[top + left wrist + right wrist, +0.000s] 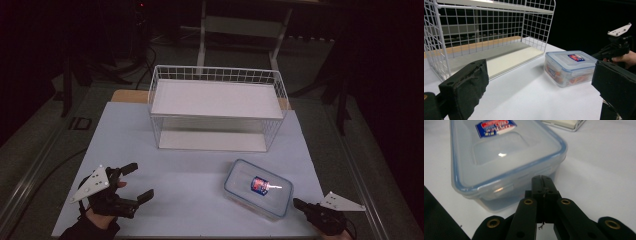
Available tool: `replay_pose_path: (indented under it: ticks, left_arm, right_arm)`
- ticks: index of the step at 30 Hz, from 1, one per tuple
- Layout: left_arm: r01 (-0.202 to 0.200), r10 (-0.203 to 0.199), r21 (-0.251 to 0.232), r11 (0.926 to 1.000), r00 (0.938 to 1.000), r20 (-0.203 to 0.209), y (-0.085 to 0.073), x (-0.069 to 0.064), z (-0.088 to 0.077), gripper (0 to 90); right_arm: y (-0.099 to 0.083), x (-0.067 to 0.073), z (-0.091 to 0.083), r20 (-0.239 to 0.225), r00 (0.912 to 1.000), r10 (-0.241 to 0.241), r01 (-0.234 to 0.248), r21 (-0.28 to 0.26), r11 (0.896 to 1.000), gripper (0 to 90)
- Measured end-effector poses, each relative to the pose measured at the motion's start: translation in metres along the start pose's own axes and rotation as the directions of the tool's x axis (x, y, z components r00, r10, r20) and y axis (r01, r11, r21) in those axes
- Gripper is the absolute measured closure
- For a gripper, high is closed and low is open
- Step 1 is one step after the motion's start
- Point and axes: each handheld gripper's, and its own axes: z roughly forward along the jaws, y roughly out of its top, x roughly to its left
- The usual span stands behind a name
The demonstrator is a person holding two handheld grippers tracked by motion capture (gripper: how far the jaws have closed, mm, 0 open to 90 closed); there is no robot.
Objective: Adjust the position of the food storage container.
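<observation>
Nothing is held yet: the lidded container (pixel 258 189) lies near the tabletop's (pixel 125 135) front right corner, untouched by the pressed-together right hand-held gripper (pixel 298 203); the left hand-held gripper (pixel 138 181) is spread, empty.

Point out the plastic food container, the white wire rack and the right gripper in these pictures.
plastic food container (pixel 260 187): high view, on its lid beside the label.
white wire rack (pixel 216 98): high view, on its upper shelf.
right gripper (pixel 541 185): right gripper view, at the tips of its shut jaws.

Room is kept dark; light is thrown only on the white table top (pixel 200 190). A wooden edge (pixel 129 96) is seen at the table's far side. Grey floor (pixel 30 145) is crossed by cables (pixel 142 60). A pale frame with 2 legs (pixel 240 25) is set behind, black stands beside it.
</observation>
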Motion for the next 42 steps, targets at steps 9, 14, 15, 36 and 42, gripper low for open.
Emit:
replay_pose_path:
  ticks: [9, 14, 15, 36, 42]
  left_arm:
    - [0.002, -0.002, 0.004, 1.0, 1.0, 0.001, 0.0, 0.0, 0.001, 0.9]
    - [0.0, 0.0, 0.004, 1.0, 1.0, 0.002, 0.0, 0.0, 0.001, 0.9]
    - [0.0, 0.0, 0.005, 1.0, 1.0, 0.001, 0.0, 0.0, 0.001, 0.9]
    - [-0.003, 0.003, 0.008, 1.0, 1.0, 0.003, -0.001, 0.0, 0.0, 0.9]
    - [-0.004, 0.004, 0.012, 0.9999, 1.0, 0.0, -0.001, 0.0, 0.0, 0.9]
  right_arm:
    - [0.004, -0.001, 0.013, -0.01, 0.9999, -0.008, 0.008, 0.029, 1.0, 90.0]
    - [0.017, 0.0, 0.03, -0.032, 0.9989, -0.035, 0.036, 0.034, 0.999, 90.0]
    - [0.02, -0.001, 0.033, -0.038, 0.9984, -0.043, 0.044, 0.033, 0.999, 90.0]
    - [0.059, -0.004, 0.087, -0.102, 0.9921, -0.073, 0.076, 0.024, 0.997, 90.0]
    - [0.052, 0.005, 0.065, -0.12, 0.9892, -0.083, 0.085, 0.012, 0.996, 90.0]
